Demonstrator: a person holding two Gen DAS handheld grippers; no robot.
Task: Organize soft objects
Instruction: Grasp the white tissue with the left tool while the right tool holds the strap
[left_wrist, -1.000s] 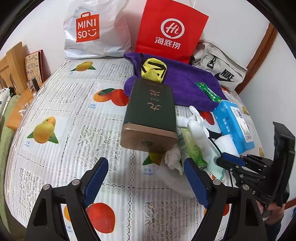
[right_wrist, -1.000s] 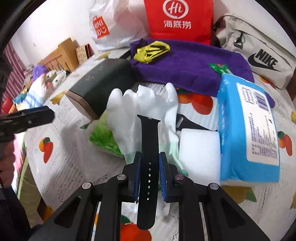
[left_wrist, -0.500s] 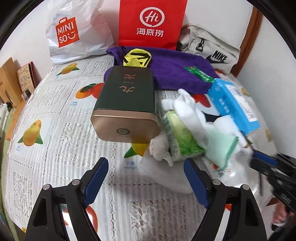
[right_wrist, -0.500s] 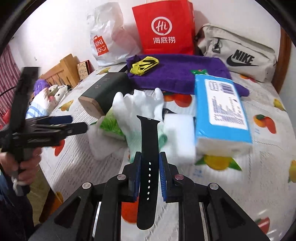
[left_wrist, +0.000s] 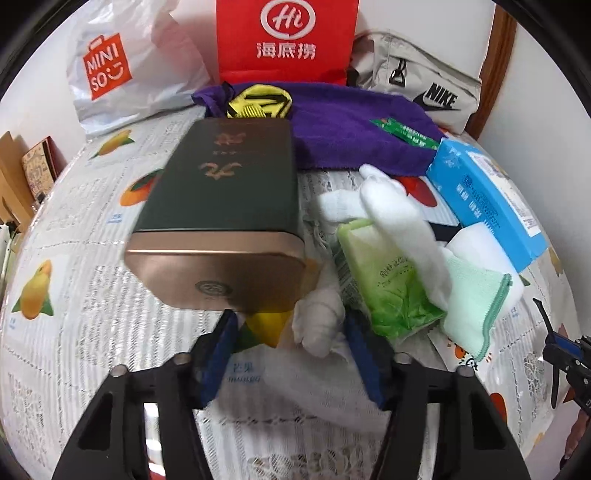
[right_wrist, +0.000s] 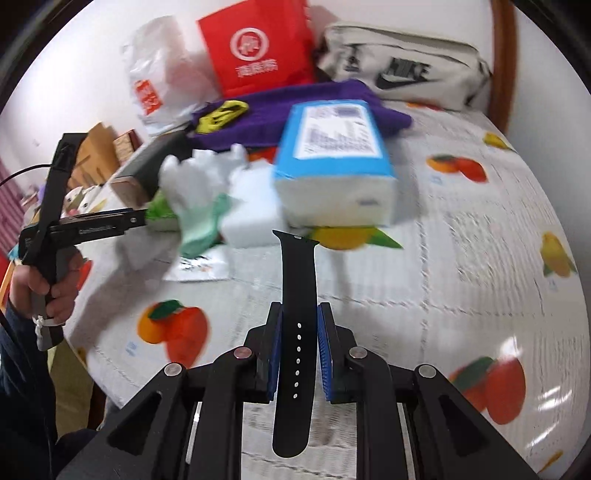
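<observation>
The left gripper (left_wrist: 290, 350) had its blue pads spread wide, holding nothing, and a bunched white cloth (left_wrist: 319, 317) lay between them, at about twelve o'clock from the fingertips. At eleven o'clock sat a dark green tin (left_wrist: 221, 206) with a bronze end, lying on the fruit-print bedspread (left_wrist: 74, 258). At one o'clock lay a green wet-wipe pack (left_wrist: 391, 280), a white glove (left_wrist: 391, 221) draped over it, and a mint-green cloth (left_wrist: 476, 299) just beside. At two o'clock stood a blue tissue pack (left_wrist: 487, 203), with a purple towel (left_wrist: 354, 125) beyond at twelve.

The right gripper (right_wrist: 298, 354) was pinched tight on a black watch strap (right_wrist: 297, 314), which ran straight up between the pads, its free end pointing to twelve o'clock, clear of the pile. From it the tissue pack stood at twelve and open bedspread lay at two to three o'clock.

By my judgement two steps were in hand: the strap had been picked out and wanted a resting place, most likely the bare bedspread to the right, set down flat before release. The left fingers looked ready to close on the white cloth; that called for lowering them astride the bunch, clear of the tin's edge, since the cloth would crumple, not resist.
</observation>
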